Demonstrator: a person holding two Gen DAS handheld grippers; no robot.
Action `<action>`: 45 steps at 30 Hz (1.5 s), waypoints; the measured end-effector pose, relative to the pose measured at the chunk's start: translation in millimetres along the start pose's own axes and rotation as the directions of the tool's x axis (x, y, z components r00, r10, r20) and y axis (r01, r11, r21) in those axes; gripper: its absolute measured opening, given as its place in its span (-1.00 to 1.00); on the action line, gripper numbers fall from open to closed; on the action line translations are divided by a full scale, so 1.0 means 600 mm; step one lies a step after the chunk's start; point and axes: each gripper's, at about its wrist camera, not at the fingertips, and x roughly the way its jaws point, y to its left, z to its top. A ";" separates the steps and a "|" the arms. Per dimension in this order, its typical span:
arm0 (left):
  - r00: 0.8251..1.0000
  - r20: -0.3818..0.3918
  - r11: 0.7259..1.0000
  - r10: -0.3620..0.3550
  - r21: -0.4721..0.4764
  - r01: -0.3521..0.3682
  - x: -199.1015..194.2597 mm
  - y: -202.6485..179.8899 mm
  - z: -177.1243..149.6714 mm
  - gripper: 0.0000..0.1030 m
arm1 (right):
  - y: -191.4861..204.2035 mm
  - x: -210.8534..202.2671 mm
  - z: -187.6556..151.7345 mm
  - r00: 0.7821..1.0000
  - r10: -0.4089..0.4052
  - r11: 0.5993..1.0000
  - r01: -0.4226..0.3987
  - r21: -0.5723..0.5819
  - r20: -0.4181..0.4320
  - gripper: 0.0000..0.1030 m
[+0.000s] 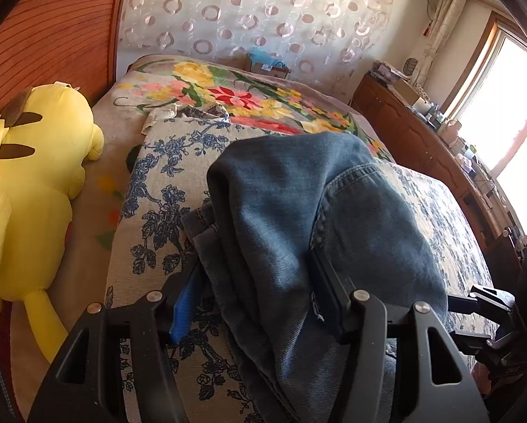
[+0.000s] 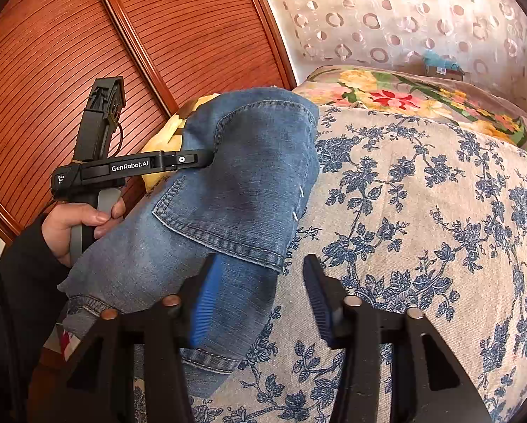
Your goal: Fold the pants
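Right wrist: pants [image 2: 235, 190] lie left of the open claw [image 2: 260, 296].

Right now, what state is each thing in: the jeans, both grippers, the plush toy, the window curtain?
Jeans: bunched in a folded heap on the blue-flowered bedcover, not flat.
Left gripper: jaws apart around a thick bundle of denim; whether the pads press cannot be told.
Right gripper: open, denim between the fingers, right pad clear of it.
Yellow plush toy: lying on its side beside the bedcover.
Window curtain: drawn aside.
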 end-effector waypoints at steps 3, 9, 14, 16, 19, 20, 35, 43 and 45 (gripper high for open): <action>1.000 0.000 1.000 0.002 0.004 -0.002 0.000 0.000 0.000 0.15 | -0.001 -0.002 0.000 1.000 0.014 1.000 -0.014 0.008 -0.001 0.08; 1.000 0.001 1.000 -0.017 -0.003 0.017 -0.001 -0.002 -0.001 0.06 | 0.008 0.014 0.003 0.999 0.042 0.999 -0.042 0.009 -0.020 0.08; 0.999 0.000 0.999 -0.051 -0.017 0.051 -0.004 -0.002 -0.004 -0.15 | -0.001 0.034 0.007 0.994 0.100 0.994 -0.098 0.050 -0.045 0.08; 0.997 0.001 0.997 -0.074 -0.032 0.074 -0.004 0.000 -0.005 -0.24 | -0.011 0.041 0.008 0.990 0.134 0.988 -0.130 0.079 -0.052 0.07; 0.997 0.006 0.997 -0.075 -0.032 0.075 -0.008 -0.003 -0.007 -0.39 | -0.013 0.043 0.011 0.987 0.151 0.987 -0.148 0.070 -0.049 -0.11; 0.997 0.017 0.996 -0.076 -0.033 0.077 -0.012 -0.005 -0.007 -0.54 | -0.008 0.041 0.012 0.988 0.147 0.988 -0.144 0.050 -0.050 -0.18; 0.965 0.246 0.991 -0.096 -0.070 0.116 -0.163 0.011 0.055 -0.69 | 0.111 -0.018 0.101 0.988 0.148 0.967 -0.135 -0.216 0.045 -0.56; 0.941 0.336 0.995 -0.029 -0.076 0.058 -0.259 0.050 0.103 -0.69 | 0.196 -0.011 0.160 0.975 0.205 0.932 -0.168 -0.321 0.085 -0.58; 0.934 0.358 0.996 -0.009 -0.084 0.042 -0.288 0.063 0.111 -0.69 | 0.215 -0.001 0.177 0.971 0.224 0.922 -0.183 -0.341 0.085 -0.58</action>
